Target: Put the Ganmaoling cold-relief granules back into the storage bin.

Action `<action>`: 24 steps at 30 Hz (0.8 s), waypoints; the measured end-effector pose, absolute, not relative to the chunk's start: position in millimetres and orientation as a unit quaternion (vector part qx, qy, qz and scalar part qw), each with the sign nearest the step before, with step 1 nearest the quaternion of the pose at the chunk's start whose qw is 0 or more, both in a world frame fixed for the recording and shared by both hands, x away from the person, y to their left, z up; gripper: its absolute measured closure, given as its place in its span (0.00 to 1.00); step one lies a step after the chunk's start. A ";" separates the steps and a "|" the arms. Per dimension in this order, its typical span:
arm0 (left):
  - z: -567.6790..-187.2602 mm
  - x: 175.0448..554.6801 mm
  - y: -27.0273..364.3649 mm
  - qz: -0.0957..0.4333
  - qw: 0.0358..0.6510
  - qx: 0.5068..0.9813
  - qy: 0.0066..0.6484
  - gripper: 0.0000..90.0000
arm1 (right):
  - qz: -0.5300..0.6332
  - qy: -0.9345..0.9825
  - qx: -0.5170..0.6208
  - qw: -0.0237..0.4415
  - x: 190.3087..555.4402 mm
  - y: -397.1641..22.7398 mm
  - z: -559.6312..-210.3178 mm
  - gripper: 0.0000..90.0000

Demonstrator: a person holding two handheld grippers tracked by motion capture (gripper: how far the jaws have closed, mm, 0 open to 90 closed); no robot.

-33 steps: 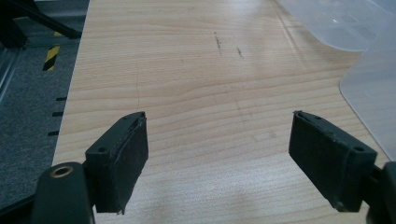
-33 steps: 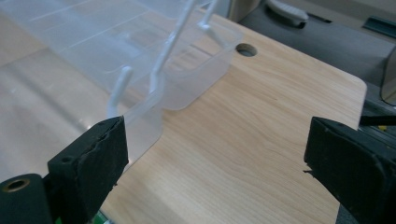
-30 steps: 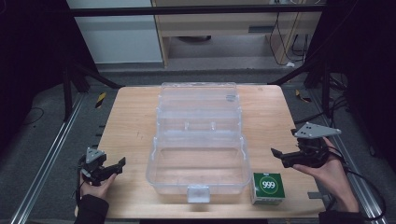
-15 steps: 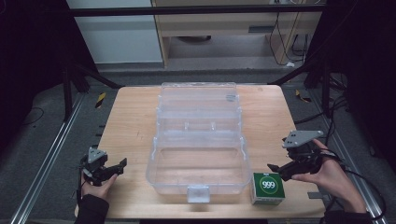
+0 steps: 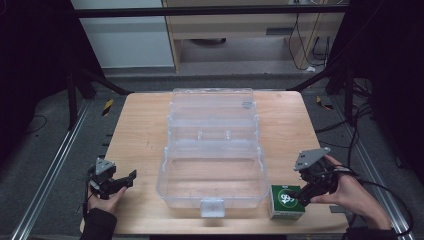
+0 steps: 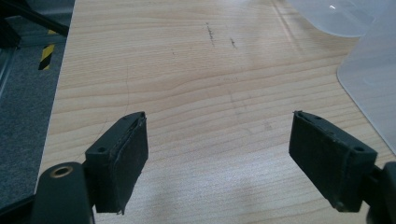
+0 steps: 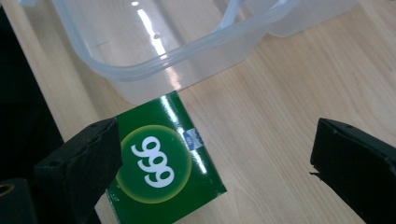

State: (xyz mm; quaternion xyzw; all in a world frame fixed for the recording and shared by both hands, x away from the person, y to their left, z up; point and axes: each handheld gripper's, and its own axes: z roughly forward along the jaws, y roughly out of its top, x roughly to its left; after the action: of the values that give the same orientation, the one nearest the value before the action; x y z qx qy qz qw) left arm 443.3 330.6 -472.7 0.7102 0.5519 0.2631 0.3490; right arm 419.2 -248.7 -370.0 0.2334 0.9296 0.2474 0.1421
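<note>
The green "999" box (image 7: 163, 161) lies on the tabletop (image 5: 135, 125) just beside the open clear plastic case (image 5: 212, 172); the right gripper (image 5: 306, 192) hovers wide open, empty, apparently mid-approach, needing alignment before closing. The left gripper (image 5: 125, 179) waits open, empty.

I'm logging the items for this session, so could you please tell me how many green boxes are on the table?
1. The green box lies near the table's front right corner, beside the open clear container, with the right gripper open over it. None shows inside the container.
</note>
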 end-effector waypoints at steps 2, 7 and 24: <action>-472.8 443.3 330.5 0.263 0.349 0.710 0.552 0.21 | 0.245 0.933 0.227 0.138 417.5 -246.8 -372.3 0.03; -473.0 443.4 330.6 0.262 0.349 0.711 0.552 0.21 | 0.232 0.942 0.208 0.122 412.8 -241.8 -378.7 0.02; -473.0 443.3 330.3 0.262 0.350 0.712 0.550 0.21 | 0.188 0.964 0.157 0.102 406.2 -230.9 -402.5 0.01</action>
State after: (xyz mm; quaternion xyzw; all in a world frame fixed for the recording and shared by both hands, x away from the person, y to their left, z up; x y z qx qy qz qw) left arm 443.3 330.3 -473.0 0.7117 0.5497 0.2623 0.3499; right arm 406.2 -230.9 -402.5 0.1571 0.9642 0.1880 0.1015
